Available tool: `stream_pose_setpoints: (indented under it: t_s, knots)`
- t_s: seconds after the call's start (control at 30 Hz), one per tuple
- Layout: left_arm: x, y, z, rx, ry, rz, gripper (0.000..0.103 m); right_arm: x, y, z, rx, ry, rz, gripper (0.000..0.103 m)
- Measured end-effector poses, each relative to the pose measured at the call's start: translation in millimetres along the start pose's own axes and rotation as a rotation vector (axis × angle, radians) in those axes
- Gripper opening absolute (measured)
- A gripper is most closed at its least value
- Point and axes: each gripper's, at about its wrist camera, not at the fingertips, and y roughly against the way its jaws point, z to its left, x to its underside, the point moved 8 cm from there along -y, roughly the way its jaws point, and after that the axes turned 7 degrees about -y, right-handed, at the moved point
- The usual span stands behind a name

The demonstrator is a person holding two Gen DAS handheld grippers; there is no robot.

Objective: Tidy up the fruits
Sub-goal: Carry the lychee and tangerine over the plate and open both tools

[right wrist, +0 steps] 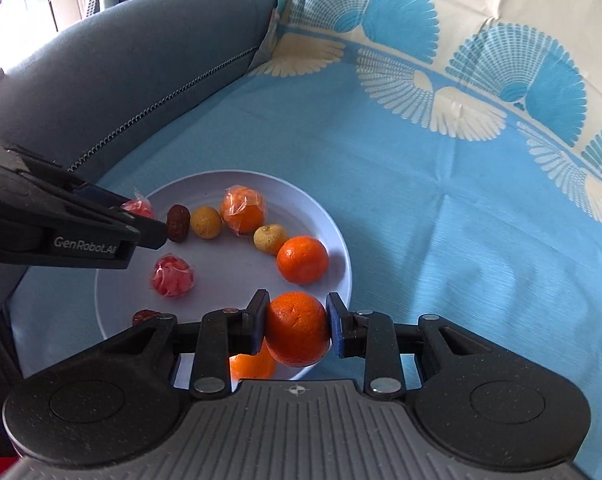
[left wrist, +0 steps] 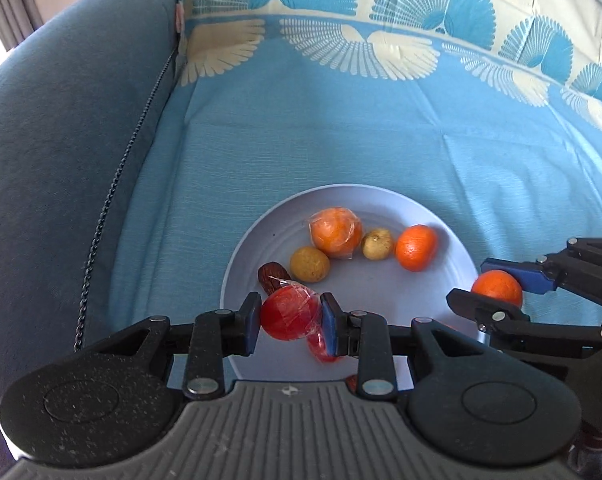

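A pale blue plate (left wrist: 381, 288) (right wrist: 221, 280) lies on the blue cloth and holds several fruits. My left gripper (left wrist: 289, 318) is shut on a red wrapped fruit (left wrist: 289, 314) above the plate's near left rim; in the right wrist view it (right wrist: 139, 210) shows at the left. My right gripper (right wrist: 297, 326) is shut on an orange (right wrist: 297, 328) over the plate's near right rim; in the left wrist view it (left wrist: 497, 286) shows at the right. On the plate lie a wrapped orange (left wrist: 335, 233), a bare orange (left wrist: 416, 247), two yellowish fruits (left wrist: 309, 264) (left wrist: 377, 243), a brown date (left wrist: 273, 275) and another red wrapped fruit (right wrist: 172, 276).
A grey-blue sofa armrest (left wrist: 69, 152) (right wrist: 141, 60) rises at the left. The blue cloth (left wrist: 341, 128) with a fan pattern covers the seat and back. Another orange (right wrist: 253, 364) lies under my right gripper. A second brown date (right wrist: 145, 316) lies near the plate's left rim.
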Motion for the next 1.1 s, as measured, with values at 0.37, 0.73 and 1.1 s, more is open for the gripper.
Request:
stream_pose_setpoints:
  t_s: [0.37,0.73,1.1]
  knots:
    - [6,53,6,-0.024,0.070,-0.015,0.103,14,48,7,0.073,0.027,-0.049,0.097]
    - [45,147,-13,-0.116,0.044,-0.110,0.103,57,139,22,0.097,-0.082,-0.116,0.102]
    - [79,182,-26,-0.124,0.085,-0.106,0.103,75,185,24,0.172,-0.114,-0.175,0.102]
